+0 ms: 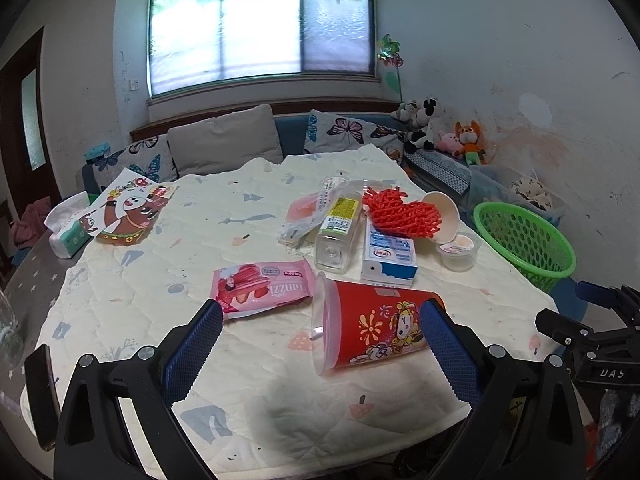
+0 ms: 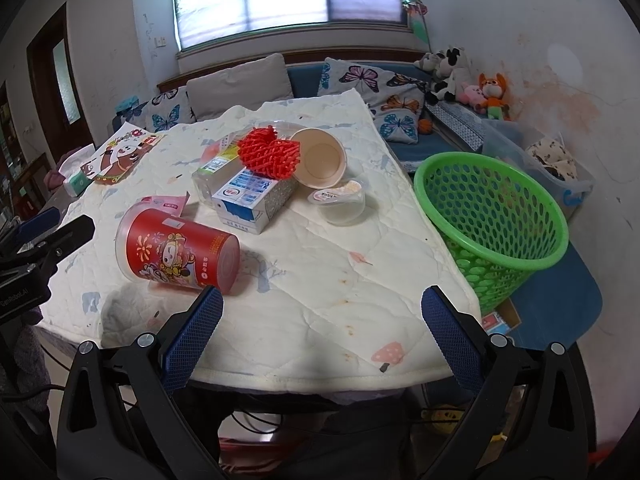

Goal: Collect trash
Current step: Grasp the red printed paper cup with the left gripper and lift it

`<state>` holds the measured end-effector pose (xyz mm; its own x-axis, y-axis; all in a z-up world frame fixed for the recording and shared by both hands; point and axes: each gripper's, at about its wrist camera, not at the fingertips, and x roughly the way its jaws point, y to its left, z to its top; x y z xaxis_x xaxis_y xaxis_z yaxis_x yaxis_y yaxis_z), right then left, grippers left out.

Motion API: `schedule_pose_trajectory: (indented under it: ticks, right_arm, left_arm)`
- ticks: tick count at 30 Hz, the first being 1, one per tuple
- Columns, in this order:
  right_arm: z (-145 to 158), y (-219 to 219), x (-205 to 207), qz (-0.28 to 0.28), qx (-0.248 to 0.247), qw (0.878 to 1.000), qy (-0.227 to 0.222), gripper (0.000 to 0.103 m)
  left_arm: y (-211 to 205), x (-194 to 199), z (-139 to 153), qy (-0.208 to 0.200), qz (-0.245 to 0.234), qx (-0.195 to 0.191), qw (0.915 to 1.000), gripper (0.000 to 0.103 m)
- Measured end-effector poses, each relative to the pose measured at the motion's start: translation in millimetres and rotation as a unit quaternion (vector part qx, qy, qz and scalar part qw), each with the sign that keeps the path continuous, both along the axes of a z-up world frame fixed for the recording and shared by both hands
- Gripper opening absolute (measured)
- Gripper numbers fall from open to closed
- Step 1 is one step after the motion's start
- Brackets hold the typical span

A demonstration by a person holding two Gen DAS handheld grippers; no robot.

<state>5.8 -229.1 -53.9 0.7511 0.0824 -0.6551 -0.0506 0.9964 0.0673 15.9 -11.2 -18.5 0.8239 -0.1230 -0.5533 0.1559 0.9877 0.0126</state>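
A red printed cup (image 1: 372, 330) (image 2: 176, 250) lies on its side on the quilted table cover. My left gripper (image 1: 322, 312) is open, with the cup partly between its fingers and not gripped. A pink snack wrapper (image 1: 262, 290) lies just left of the cup. Further back sit a milk carton (image 1: 386, 254) (image 2: 254, 198), a clear bottle (image 1: 336, 236), red foam netting (image 1: 402, 212) (image 2: 268, 152), a paper bowl (image 2: 320, 158) and a small jelly cup (image 2: 340, 200). My right gripper (image 2: 322, 300) hangs open over the table's near edge, holding nothing. A green basket (image 2: 492, 224) (image 1: 524, 240) stands at the right.
A tissue pack (image 1: 66, 228) and a cartoon picture sheet (image 1: 128, 210) lie at the table's far left. A sofa with cushions and plush toys (image 1: 440, 128) runs behind the table. A clear storage bin (image 2: 556, 168) sits behind the basket, on a blue surface (image 2: 560, 312).
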Motion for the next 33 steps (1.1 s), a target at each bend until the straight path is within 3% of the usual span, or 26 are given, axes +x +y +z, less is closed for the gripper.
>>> schedule_pose_trajectory:
  ticks: [2, 8, 15, 19, 28, 33]
  right_arm:
    - [-0.4, -1.7, 0.2, 0.000, 0.000, 1.000, 0.000, 0.099]
    - [-1.5, -6.0, -0.5, -0.002, 0.004, 1.000, 0.002, 0.099]
    - [-3.1, -8.8, 0.0, -0.007, 0.003, 1.000, 0.008, 0.099]
    - [-4.8, -8.8, 0.2, -0.008, 0.004, 1.000, 0.013, 0.099]
    - [-8.1, -6.7, 4.5, -0.008, 0.002, 1.000, 0.020, 0.099]
    - [-10.8, -4.4, 5.3, -0.006, 0.001, 1.000, 0.024, 0.099]
  left_arm:
    - [1.2, 3.4, -2.8, 0.009, -0.009, -0.007, 0.9999, 0.093]
    - [4.6, 22.6, -17.0, 0.049, -0.036, -0.023, 0.9979, 0.075]
    - [5.4, 45.8, -35.6, 0.088, -0.090, -0.041, 0.9912, 0.072]
    - [6.3, 57.9, -47.3, 0.117, -0.121, -0.070, 0.9833, 0.069]
    - [4.7, 70.6, -61.6, 0.149, -0.152, -0.095, 0.9723, 0.061]
    - [-0.8, 71.2, -64.2, 0.155, -0.178, -0.098, 0.9668, 0.044]
